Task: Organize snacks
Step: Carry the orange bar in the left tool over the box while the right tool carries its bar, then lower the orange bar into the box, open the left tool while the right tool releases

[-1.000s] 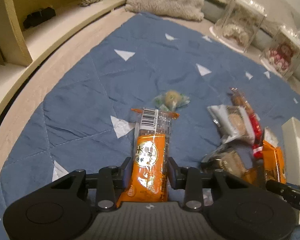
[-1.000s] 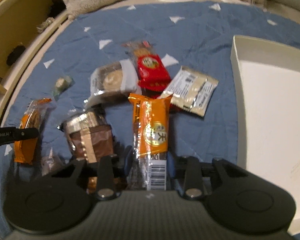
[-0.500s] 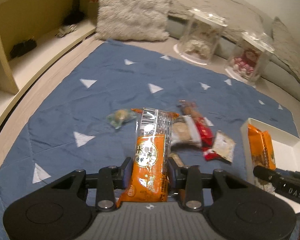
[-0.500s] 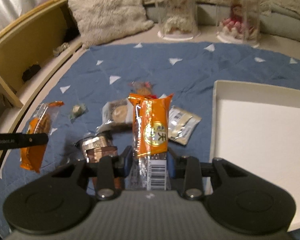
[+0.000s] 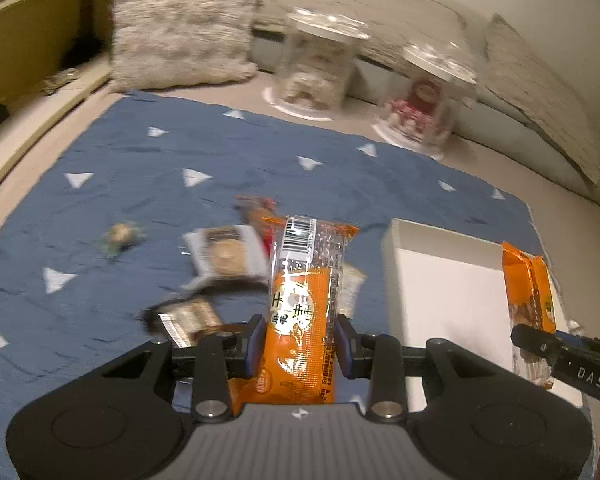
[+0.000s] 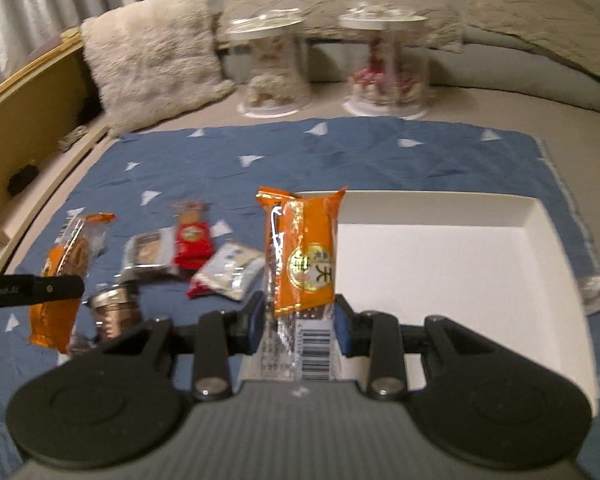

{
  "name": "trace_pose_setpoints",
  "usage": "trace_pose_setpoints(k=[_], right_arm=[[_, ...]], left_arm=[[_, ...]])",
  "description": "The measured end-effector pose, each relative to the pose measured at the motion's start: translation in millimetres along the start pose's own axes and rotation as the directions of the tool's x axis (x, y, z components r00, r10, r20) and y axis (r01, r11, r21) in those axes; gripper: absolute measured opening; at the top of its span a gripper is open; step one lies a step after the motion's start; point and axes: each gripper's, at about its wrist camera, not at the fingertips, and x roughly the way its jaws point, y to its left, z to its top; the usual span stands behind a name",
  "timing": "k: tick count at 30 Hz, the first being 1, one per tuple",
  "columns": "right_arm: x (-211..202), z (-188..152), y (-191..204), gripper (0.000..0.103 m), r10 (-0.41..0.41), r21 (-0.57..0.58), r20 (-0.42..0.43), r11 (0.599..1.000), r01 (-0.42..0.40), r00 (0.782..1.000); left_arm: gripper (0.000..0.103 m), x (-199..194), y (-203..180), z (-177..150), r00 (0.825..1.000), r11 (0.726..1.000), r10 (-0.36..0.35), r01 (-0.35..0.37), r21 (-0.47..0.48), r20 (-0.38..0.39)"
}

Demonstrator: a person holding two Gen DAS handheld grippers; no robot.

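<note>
My left gripper (image 5: 298,340) is shut on an orange snack packet (image 5: 304,300), held in the air above the blue mat, left of the white tray (image 5: 440,292). My right gripper (image 6: 300,320) is shut on a second orange snack packet (image 6: 304,256), held over the left edge of the white tray (image 6: 460,264). That packet also shows in the left wrist view (image 5: 528,292) over the tray's right side. On the mat lie a white-wrapped pastry (image 5: 224,256), a red packet (image 6: 192,240), a silver packet (image 6: 230,270), a brown packet (image 6: 114,312) and a small green-wrapped candy (image 5: 122,234).
The blue quilted mat (image 6: 340,152) lies on a beige floor. Two clear display jars (image 6: 276,68) (image 6: 384,64) and a furry cushion (image 6: 152,56) stand behind it. A wooden shelf unit (image 6: 20,112) runs along the left. Grey cushions (image 6: 540,20) line the back.
Both grippers have lifted their orange packets off the mat and moved right. The right one now hangs over the white tray; the left one has closed in on the tray's left side.
</note>
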Motion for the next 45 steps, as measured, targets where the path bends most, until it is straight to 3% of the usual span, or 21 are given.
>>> trace_pose_setpoints(k=[13, 21, 31, 35, 41, 45], right_arm=[[-16.4, -12.9, -63.1, 0.040, -0.097, 0.055, -0.005, 0.994, 0.097, 0.995], [-19.8, -18.2, -97.0, 0.040, -0.147, 0.079, -0.015, 0.986, 0.148, 0.989], [-0.8, -26.2, -141.4, 0.041, -0.217, 0.099, -0.068, 0.970, 0.223, 0.974], [5.0, -27.8, -146.8, 0.041, -0.224, 0.086, -0.088, 0.969, 0.231, 0.971], [15.8, -32.0, -157.8, 0.041, -0.207, 0.089, -0.120, 0.972, 0.218, 0.971], [20.4, -32.7, -156.2, 0.041, -0.191, 0.076, -0.136, 0.976, 0.203, 0.972]], left_arm=[[0.039, 27.5, -79.4, -11.5, 0.997, 0.997, -0.065, 0.068, 0.047, -0.051], [0.039, 46.8, -125.3, -16.2, 0.984, 0.988, -0.152, 0.155, 0.027, -0.093], [0.039, 78.6, -178.0, -31.6, 0.949, 0.963, -0.267, 0.267, -0.026, -0.167], [0.039, 95.3, -189.5, -37.4, 0.923, 0.943, -0.330, 0.317, -0.097, -0.198], [0.039, 117.9, -200.1, -47.0, 0.896, 0.924, -0.374, 0.336, -0.183, -0.240], [0.040, 130.0, -197.2, -53.7, 0.870, 0.889, -0.426, 0.352, -0.293, -0.247]])
